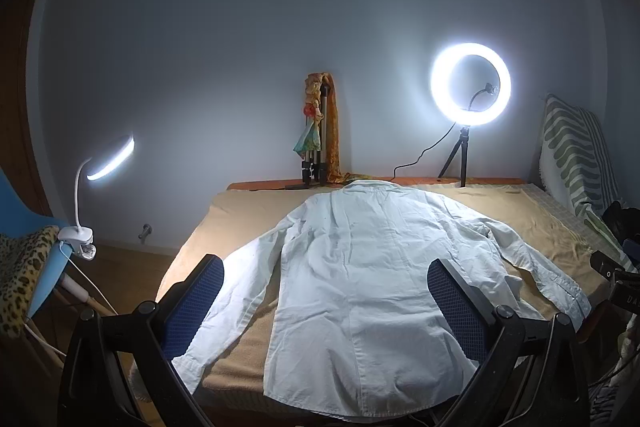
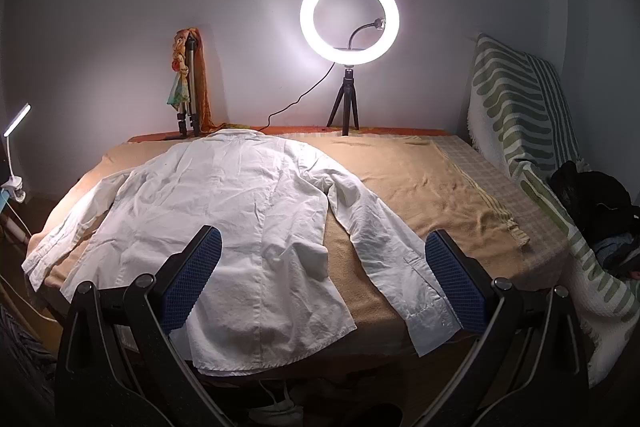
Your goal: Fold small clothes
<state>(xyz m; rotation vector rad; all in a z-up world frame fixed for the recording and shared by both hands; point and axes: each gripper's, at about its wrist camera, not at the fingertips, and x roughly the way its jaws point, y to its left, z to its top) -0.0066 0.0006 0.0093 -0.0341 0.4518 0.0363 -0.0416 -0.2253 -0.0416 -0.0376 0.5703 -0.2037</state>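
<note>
A creased white long-sleeved cotton shirt (image 1: 360,287) lies back-up and spread flat on the tan blanket-covered table (image 2: 420,179), sleeves out to either side. The left gripper (image 1: 326,301) and right gripper (image 2: 322,275) hover at the near hem, jaws spread, holding nothing. Folding hasn't begun; I'd expect a sleeve pinched and drawn inward first.

Shirt (image 2: 224,211) lies flat on blanket (image 2: 420,187), sleeves spread left and right | ring light (image 2: 349,17) stands behind it, tripod (image 2: 188,87) to its left | desk lamp (image 1: 108,159) far left | cushion (image 2: 520,115) at right
</note>
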